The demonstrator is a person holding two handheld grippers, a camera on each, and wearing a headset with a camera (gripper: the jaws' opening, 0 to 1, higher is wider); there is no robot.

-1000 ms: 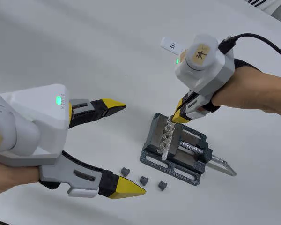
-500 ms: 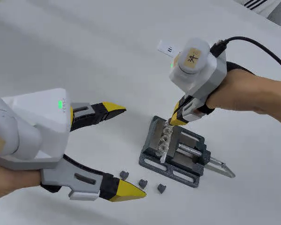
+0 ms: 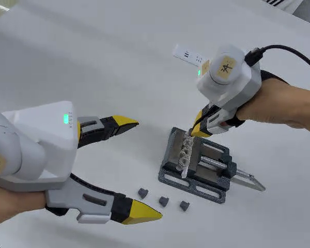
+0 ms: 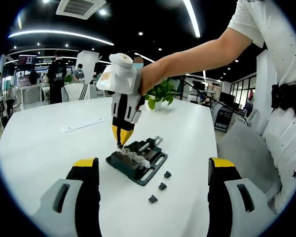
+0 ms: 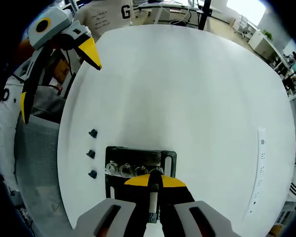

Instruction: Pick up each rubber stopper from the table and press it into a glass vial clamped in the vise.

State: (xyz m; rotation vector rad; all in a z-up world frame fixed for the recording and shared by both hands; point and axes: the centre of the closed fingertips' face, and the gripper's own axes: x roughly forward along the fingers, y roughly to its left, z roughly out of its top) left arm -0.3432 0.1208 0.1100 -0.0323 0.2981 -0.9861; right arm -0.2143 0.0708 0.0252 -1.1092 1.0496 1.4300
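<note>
**A:** Left gripper [image 3: 146,169] is held level, jaws spread wide. Three small dark grey rubber stoppers [image 3: 164,201] sit in a row just ahead, between them.

**B:** Yep, and past those the row of clear glass vials [image 3: 185,152] runs crosswise to that, mouths up in the black metal vise [image 3: 217,180]. Right gripper [image 3: 196,130] points steeply down, jaws closed, tips at the end vial.
</note>
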